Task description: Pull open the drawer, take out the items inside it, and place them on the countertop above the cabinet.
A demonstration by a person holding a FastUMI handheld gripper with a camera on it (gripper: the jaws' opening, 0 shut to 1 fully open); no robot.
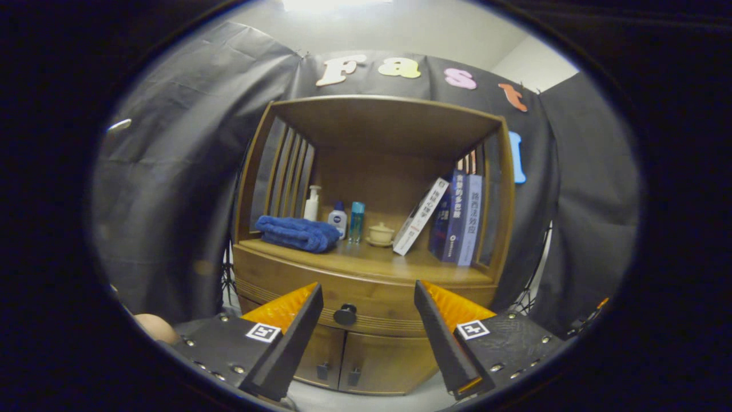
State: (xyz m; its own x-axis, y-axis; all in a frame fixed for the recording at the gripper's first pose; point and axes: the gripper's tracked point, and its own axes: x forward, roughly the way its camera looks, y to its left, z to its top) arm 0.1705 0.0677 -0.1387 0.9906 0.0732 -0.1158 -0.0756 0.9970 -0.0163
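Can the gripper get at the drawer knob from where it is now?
Probably yes. The gripper is open, and the drawer knob sits in the gap between its fingers, just beyond them, with nothing in front of it. The drawer is closed.

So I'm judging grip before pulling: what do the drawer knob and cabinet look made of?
Drawer knob: dark, smooth, round, probably metal or painted wood. Cabinet: brown wood with visible grain and a soft satin sheen. The gripper is open, knob beyond its fingers.

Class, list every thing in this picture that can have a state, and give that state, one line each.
drawer: shut
drawer knob: free, between the fingers, beyond them
lower doors: shut
hand-held gripper: open, holding nothing
blue towel: folded
white book: leaning
lidded cup: lid on
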